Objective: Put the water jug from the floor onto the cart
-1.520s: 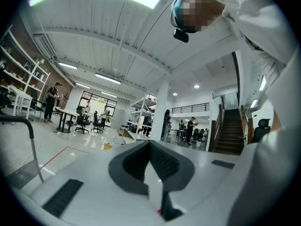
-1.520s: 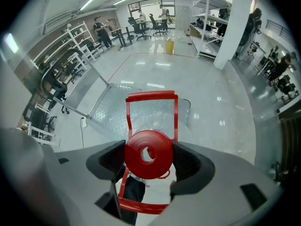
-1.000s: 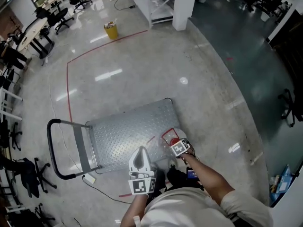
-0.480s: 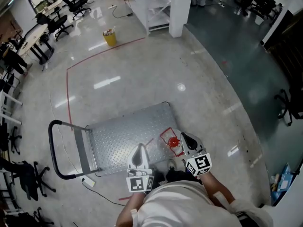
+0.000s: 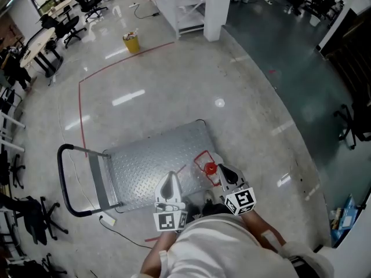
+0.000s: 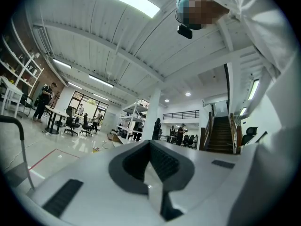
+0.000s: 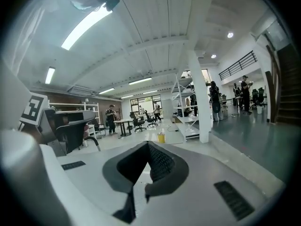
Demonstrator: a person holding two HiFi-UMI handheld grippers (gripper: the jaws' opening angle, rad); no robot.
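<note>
1. Jug (image 5: pixel 210 168): clear body, red cap, at near-right corner of cart (image 5: pixel 145 167), right by the edge. Looks set on the deck, but can't tell if the base is fully on or partly over the floor (image 5: pixel 145 86).
2. L gripper (image 5: pixel 170 184): over cart's near edge, fingers clenched, nothing between them. Its own view shows only the room ahead.
3. R gripper (image 5: pixel 226 174): just beside jug, apart from it, fingers clenched, also empty.
4. Judgement: task approx done or at its last step, as neither gripper has the jug.
5. Risk: jug this near the edge could tip or slide off if the cart rolls or takes a knock. Person stands right at that corner, so a knee or foot could do it.
6. Risk: clear body is hard to see from above, so a swing of R gripper could clip the cap & topple it.
7. Risk: if a re-grip is needed, fingers must open first. Clenched, they'd only shove the jug.
8. Plug (image 5: pixel 105 218) w/ cable on floor by cart handle (image 5: pixel 61 178): could snag if the cart moves.
</note>
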